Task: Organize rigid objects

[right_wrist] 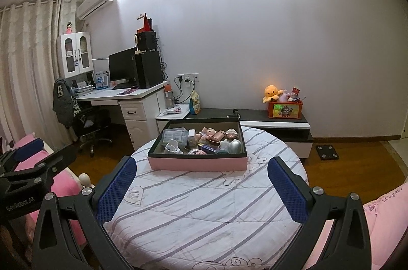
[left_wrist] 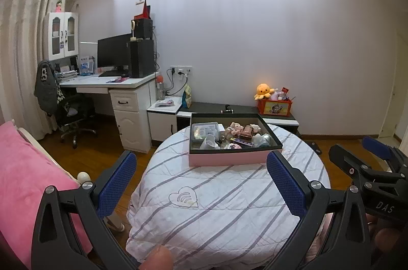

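Note:
A pink-sided box with a dark rim [left_wrist: 236, 159] [right_wrist: 199, 164] stands at the far side of a round table under a striped white cloth [left_wrist: 224, 203] [right_wrist: 204, 214]. Several small things lie inside it: a clear plastic case [left_wrist: 205, 131] [right_wrist: 176, 134], a doll [right_wrist: 207, 133], a silver egg-shaped piece [right_wrist: 236, 146], a white holder [right_wrist: 172, 148]. My left gripper [left_wrist: 201, 168] is open, held above the near table, well short of the box. My right gripper [right_wrist: 201, 173] is open too, nothing between its fingers, equally short of the box.
A pink bed [left_wrist: 23, 178] borders the table on the left. Behind stand a white desk with a monitor [left_wrist: 113, 53], an office chair [left_wrist: 74, 114], and a low black-and-white cabinet [right_wrist: 278, 122] carrying an orange toy box [right_wrist: 285, 110]. The floor is wood.

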{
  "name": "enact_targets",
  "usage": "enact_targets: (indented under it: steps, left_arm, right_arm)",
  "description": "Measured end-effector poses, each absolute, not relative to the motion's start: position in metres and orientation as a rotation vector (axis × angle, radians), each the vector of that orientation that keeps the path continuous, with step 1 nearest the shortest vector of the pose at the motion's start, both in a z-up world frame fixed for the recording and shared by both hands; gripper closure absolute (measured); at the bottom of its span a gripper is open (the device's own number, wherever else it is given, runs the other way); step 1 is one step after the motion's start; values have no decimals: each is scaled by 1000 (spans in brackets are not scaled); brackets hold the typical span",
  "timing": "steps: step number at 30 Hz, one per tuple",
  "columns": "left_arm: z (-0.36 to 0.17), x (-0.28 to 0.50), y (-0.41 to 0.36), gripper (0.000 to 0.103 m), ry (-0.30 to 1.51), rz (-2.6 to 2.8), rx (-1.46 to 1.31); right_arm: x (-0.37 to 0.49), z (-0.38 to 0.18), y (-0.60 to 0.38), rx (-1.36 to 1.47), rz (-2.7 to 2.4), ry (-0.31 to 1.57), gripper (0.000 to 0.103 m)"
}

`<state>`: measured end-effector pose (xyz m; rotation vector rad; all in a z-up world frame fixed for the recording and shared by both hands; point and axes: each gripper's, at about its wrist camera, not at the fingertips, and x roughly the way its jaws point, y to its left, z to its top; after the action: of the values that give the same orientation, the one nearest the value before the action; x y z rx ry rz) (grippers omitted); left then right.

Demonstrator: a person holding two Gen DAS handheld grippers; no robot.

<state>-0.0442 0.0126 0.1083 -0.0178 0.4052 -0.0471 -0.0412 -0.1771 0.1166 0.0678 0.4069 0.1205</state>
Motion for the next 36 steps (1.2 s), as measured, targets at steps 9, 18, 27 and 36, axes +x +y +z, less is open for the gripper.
enact_targets:
  steps: [9,18,27,36]
  left_arm:
    - [110,-46,13,0,397,-42,-12]
    - [108,-44,11,0,406,-38,-4]
    - [106,-45,11,0,407,-55,-8]
    - [103,-46,11,0,404,-75,-10]
  right_arm:
    - [-43,121,-179,73,111,405,0]
    - [-43,120,-181,72,111,408,0]
    - [-42,121,-182,73,109,411,0]
    - [-41,121,-183,72,107,411,0]
